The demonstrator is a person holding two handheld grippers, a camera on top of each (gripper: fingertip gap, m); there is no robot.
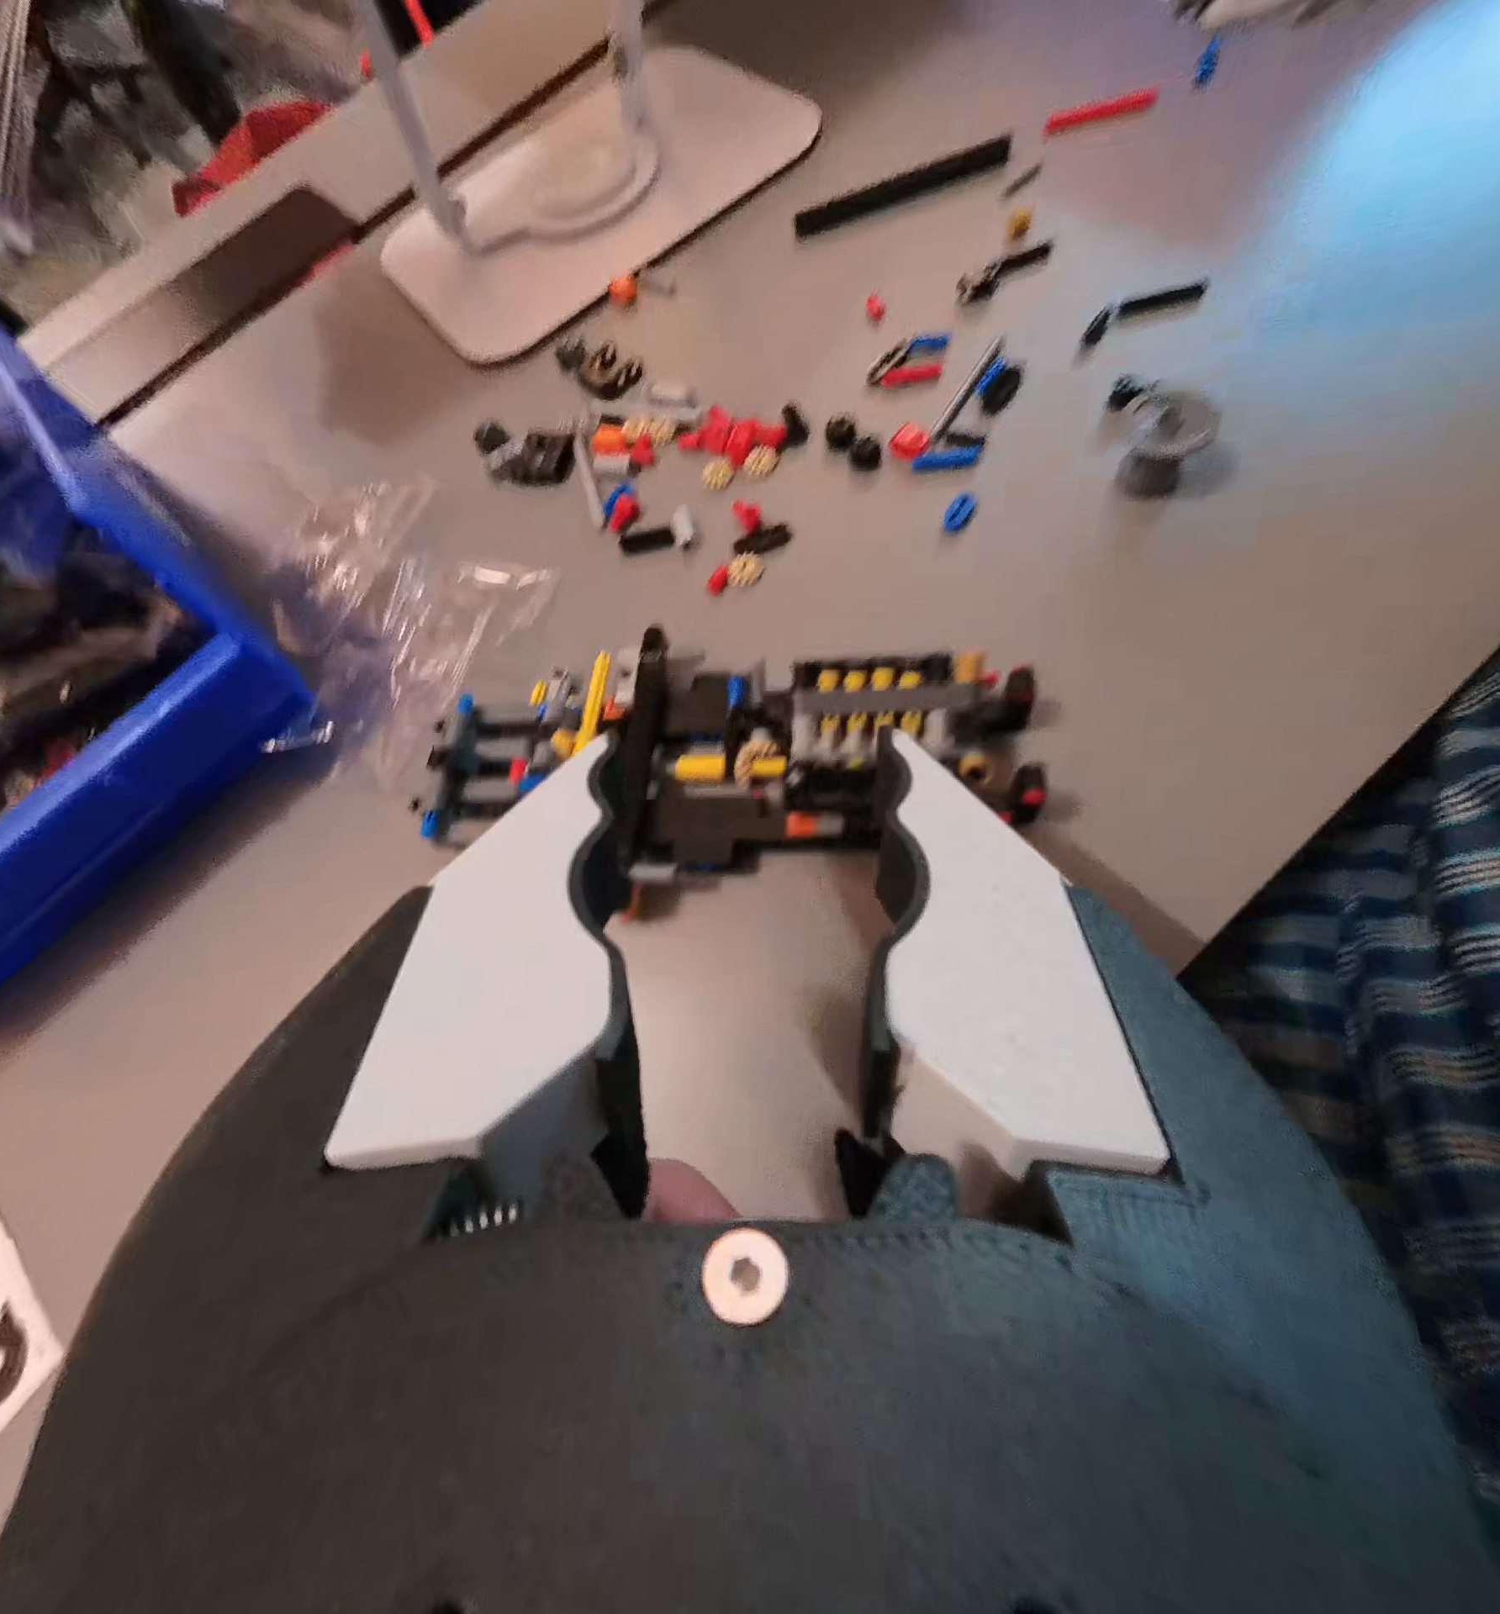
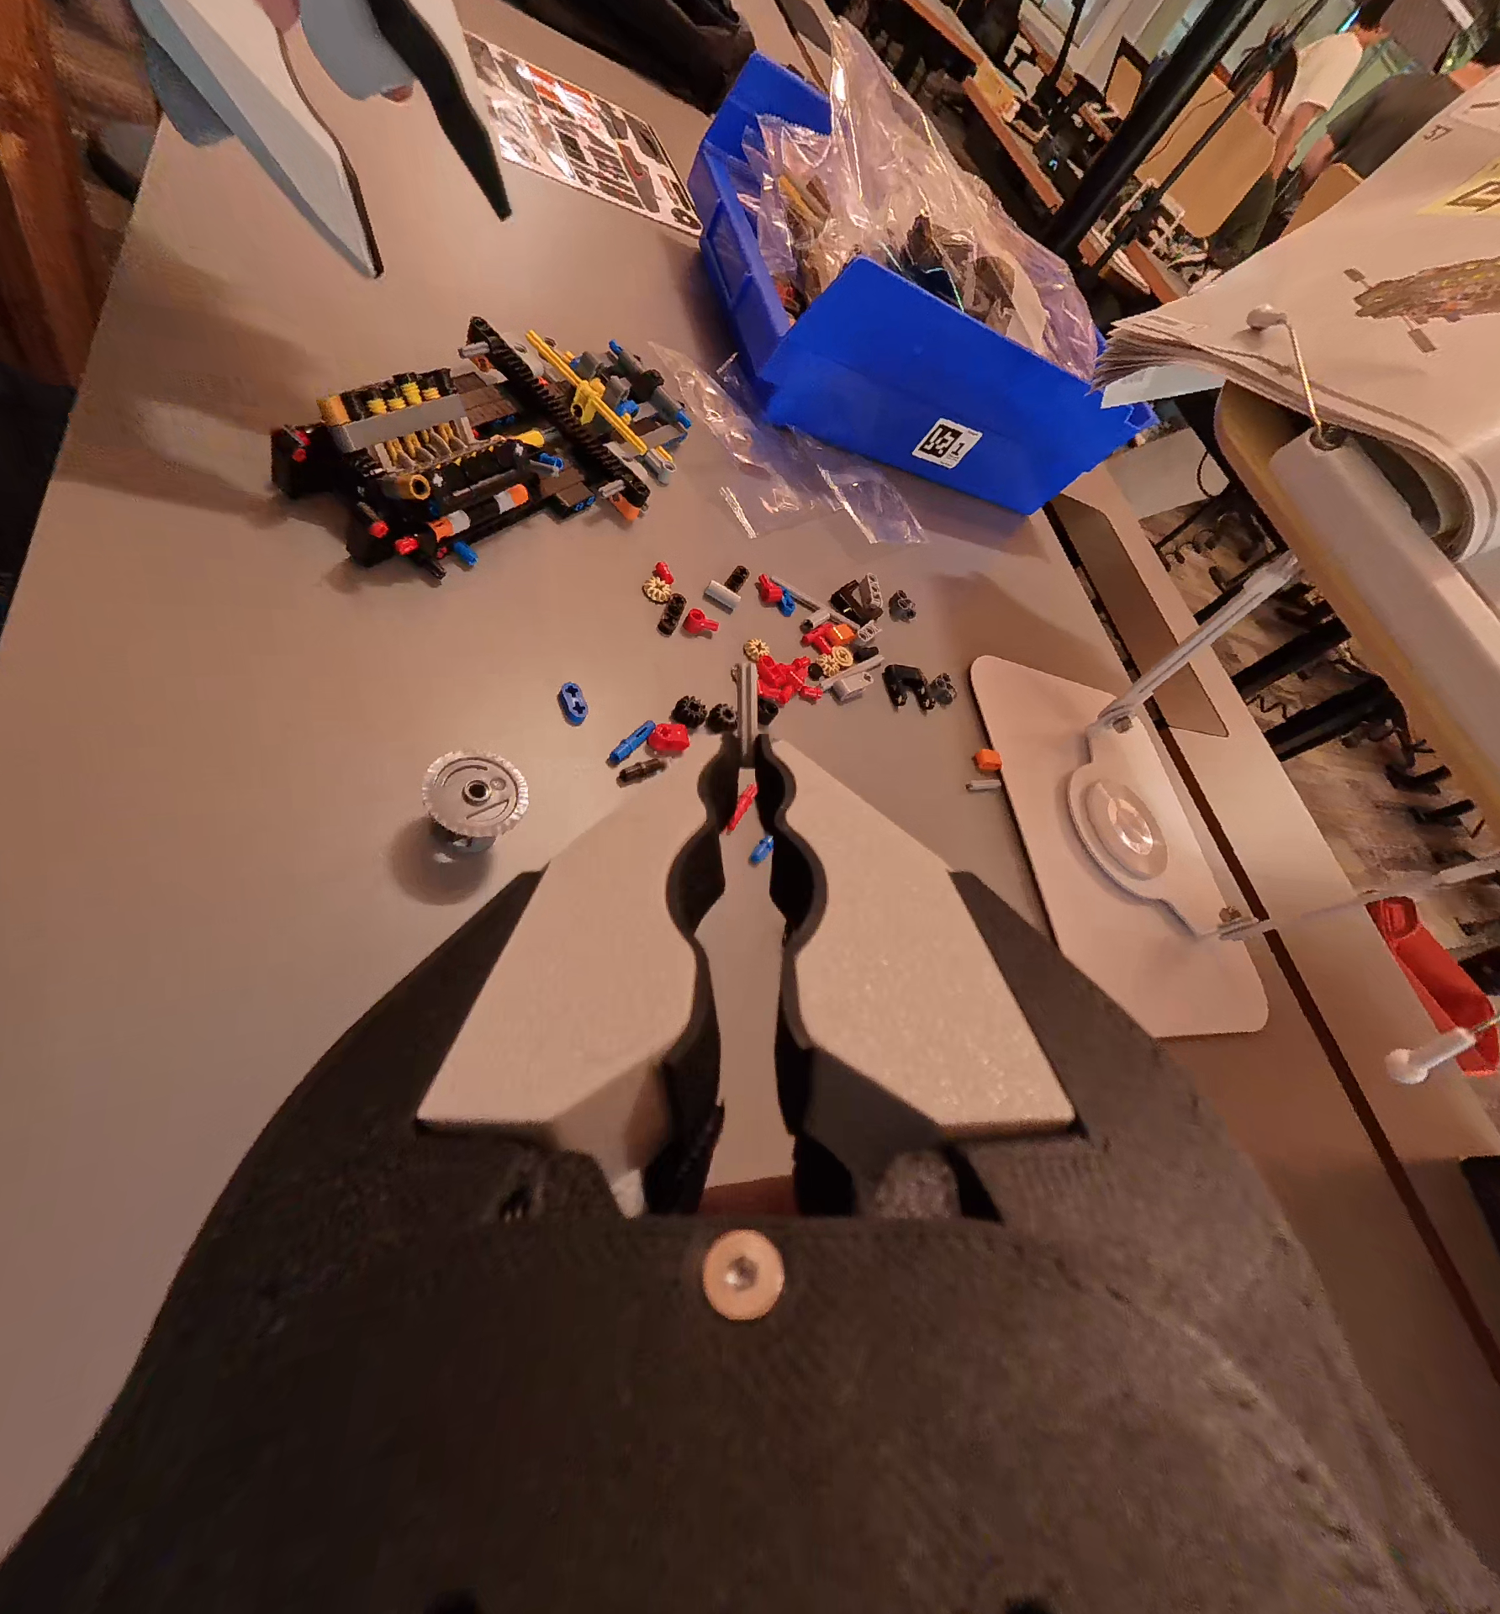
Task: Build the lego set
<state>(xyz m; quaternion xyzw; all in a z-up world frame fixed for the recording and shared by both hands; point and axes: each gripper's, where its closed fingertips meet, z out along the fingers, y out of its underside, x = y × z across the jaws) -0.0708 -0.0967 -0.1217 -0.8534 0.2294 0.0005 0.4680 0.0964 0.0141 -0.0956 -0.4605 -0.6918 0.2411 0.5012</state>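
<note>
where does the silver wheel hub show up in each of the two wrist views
Left wrist view: silver wheel hub at upper right, standing alone right of the loose parts.
Right wrist view: hub at centre left, left of the right gripper.
Shared landmark: the blue bin.

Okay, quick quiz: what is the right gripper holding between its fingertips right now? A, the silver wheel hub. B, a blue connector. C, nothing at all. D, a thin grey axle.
D: in the right wrist view the right gripper is nearly closed, pinching a thin grey axle that sticks out past the tips over the loose parts pile.
</note>
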